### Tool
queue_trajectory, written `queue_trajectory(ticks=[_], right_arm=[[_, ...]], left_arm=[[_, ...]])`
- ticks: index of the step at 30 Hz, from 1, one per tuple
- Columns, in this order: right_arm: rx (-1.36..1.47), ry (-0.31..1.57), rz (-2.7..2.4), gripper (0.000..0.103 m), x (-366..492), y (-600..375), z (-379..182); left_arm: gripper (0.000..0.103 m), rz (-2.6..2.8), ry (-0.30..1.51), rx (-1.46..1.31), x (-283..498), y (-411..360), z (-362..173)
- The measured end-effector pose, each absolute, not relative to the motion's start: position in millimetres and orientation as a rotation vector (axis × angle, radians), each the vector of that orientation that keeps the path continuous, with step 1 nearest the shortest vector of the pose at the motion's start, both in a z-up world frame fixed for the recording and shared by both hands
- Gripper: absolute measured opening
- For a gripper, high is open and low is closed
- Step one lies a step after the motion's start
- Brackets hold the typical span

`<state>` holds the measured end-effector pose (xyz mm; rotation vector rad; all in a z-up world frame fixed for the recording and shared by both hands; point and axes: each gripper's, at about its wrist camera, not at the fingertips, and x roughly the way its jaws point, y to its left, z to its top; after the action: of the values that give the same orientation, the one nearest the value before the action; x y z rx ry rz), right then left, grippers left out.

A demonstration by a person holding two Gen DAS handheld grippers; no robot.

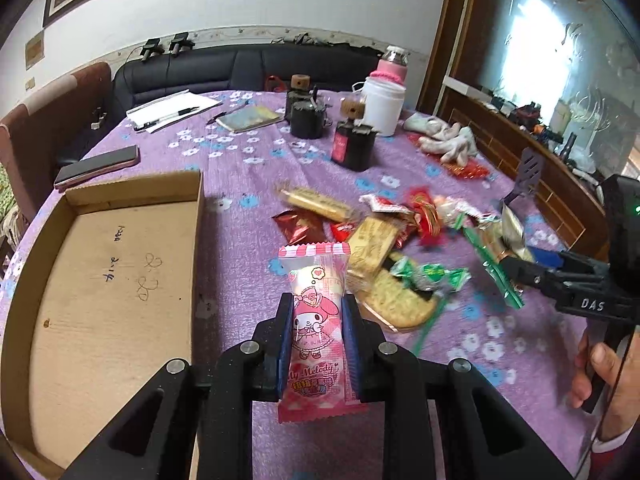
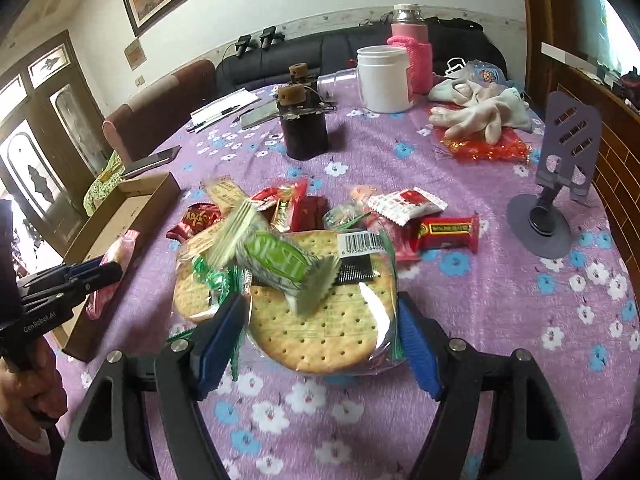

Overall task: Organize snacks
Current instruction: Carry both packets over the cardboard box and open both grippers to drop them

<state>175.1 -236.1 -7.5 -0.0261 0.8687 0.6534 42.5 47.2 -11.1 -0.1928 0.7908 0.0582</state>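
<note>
Pinching a pink snack packet [image 1: 316,320], our left tool [image 1: 316,320] hangs just right of the cardboard box [image 1: 112,264] on the table [image 1: 248,168]. Farther right of the box, our right tool [image 2: 320,336] stands spread, flanking the cracker pack [image 2: 316,332] beside a blurred green packet [image 2: 280,264].

Pink snack [image 1: 316,320] (between fingers [image 1: 285,328])

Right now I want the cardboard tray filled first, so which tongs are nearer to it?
Left. The left tongs, shut on a pink snack, sit beside the cardboard tray; the right tongs are open over the cracker pack, farther off.
</note>
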Motion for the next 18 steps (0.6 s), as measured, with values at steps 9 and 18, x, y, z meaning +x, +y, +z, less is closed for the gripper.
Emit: queue_trajectory(ticks=[9, 18], right_arm=[[-0.356, 0.734, 0.493, 0.074, 138.2, -204.6, 13.7], [-0.902, 0.570, 0.265, 0.074, 119.8, -160.2, 1.3]], left_arm=[[0.023, 0.057, 0.739, -0.232, 16.0, 59.7, 8.4], [0.023, 0.076, 0.686, -0.276, -7.9, 84.9, 21.1]])
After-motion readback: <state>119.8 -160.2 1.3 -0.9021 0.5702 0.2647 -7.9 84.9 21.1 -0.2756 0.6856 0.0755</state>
